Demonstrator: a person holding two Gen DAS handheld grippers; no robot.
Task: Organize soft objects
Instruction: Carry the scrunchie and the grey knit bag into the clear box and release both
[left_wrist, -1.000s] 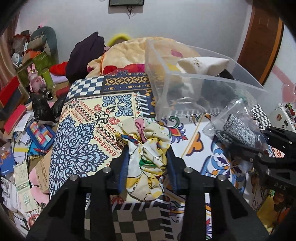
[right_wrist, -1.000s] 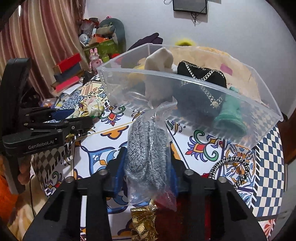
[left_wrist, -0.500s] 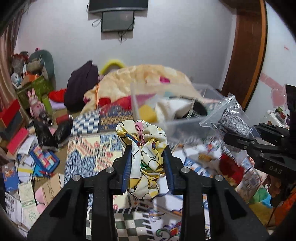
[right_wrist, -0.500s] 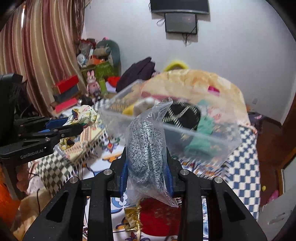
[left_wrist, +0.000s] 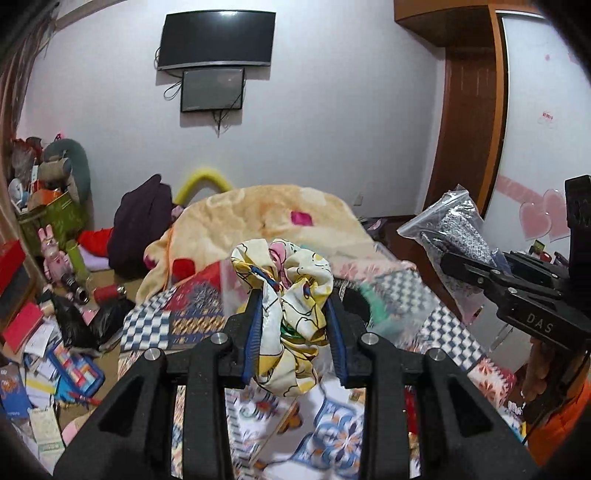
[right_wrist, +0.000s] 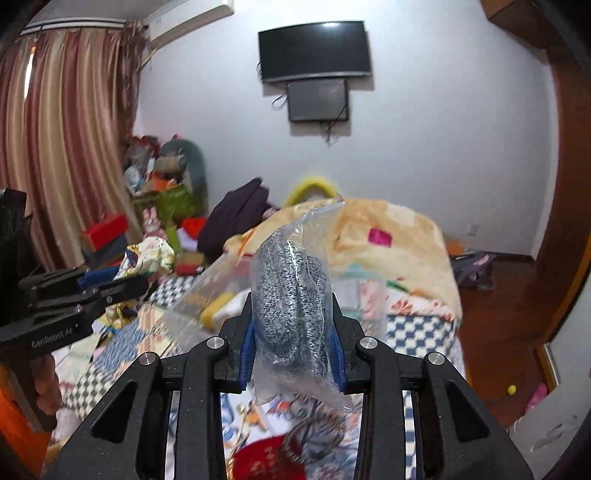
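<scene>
Two grippers, both loaded. Left gripper (left_wrist: 293, 328): blue pads narrow, clamped on a yellow floral scrunchie (left_wrist: 286, 295), bunched fabric bulging out at 12 o'clock above the fingertips and hanging loose at 6 below them. It's off the surface, nothing under it touching. Right gripper (right_wrist: 291, 332): pads pinched on a clear zip bag (right_wrist: 295, 295) with speckled grey knit inside; bag top sticks up at 12, bottom corner droops at 5.

Cross-views agree: in the left view the right gripper (left_wrist: 448, 260) sits at 3 o'clock, the bag poking up at 2 from its tips. In the right view the left gripper (right_wrist: 142, 284) is at 9 o'clock with the scrunchie at its tips, a hand (right_wrist: 46, 384) on the grip at 8.

Outward: clear plastic bin (right_wrist: 210, 291) just past the right fingertips at 10–11 o'clock, blurred, contents unclear apart from something yellow. Patterned tablecloth (left_wrist: 332, 424) beneath both tools, also motion-blurred. Red fuzzy item (right_wrist: 269, 458) at 6 in the right view. Beyond, a peach blanket (left_wrist: 266, 225) heaped at 12, dark clothing (left_wrist: 140, 221) at 10. Wall-mounted TV (left_wrist: 216, 38) at 12 high, striped curtains (right_wrist: 66, 140) at 9–10 in the right view, wooden door frame (left_wrist: 469, 122) at 2.
</scene>
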